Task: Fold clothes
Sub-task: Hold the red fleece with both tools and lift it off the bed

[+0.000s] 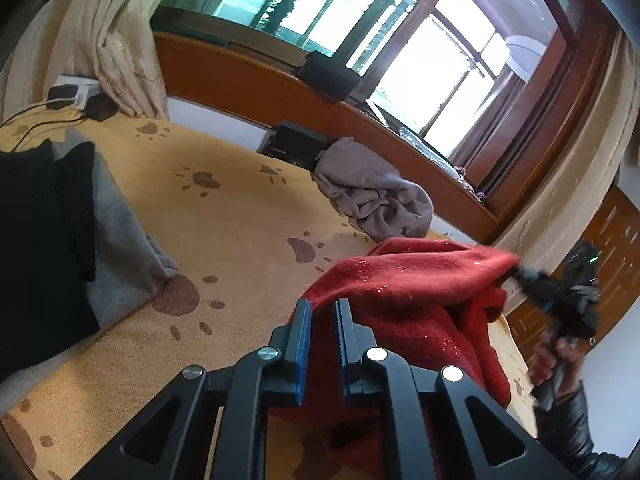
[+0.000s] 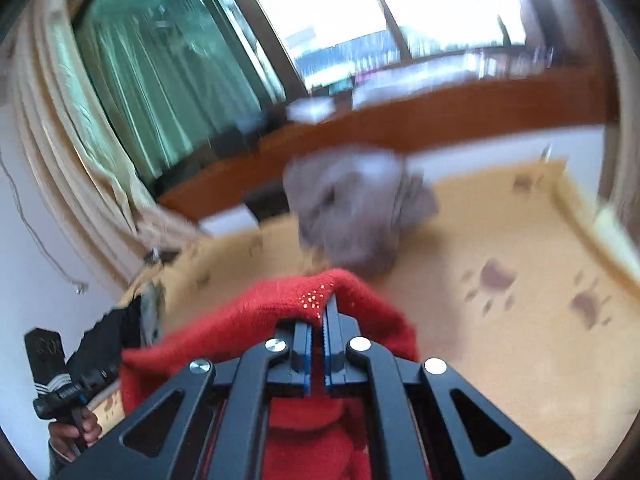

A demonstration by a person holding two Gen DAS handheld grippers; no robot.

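Left wrist: left gripper pinches red sweater, lifted above the bedspread; grey garment beyond.
Right wrist: right gripper clamps the sweater's edge.
Risk: thick knit may slip free if tugged apart.

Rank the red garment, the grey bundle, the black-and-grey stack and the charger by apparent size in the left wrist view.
1. Red garment and black-and-grey stack: alike in spread; both near the camera, and the stack is cut by the frame edge, so unranked.
2. Grey bundle: smaller, but farther off.
3. Charger: smallest, farthest.
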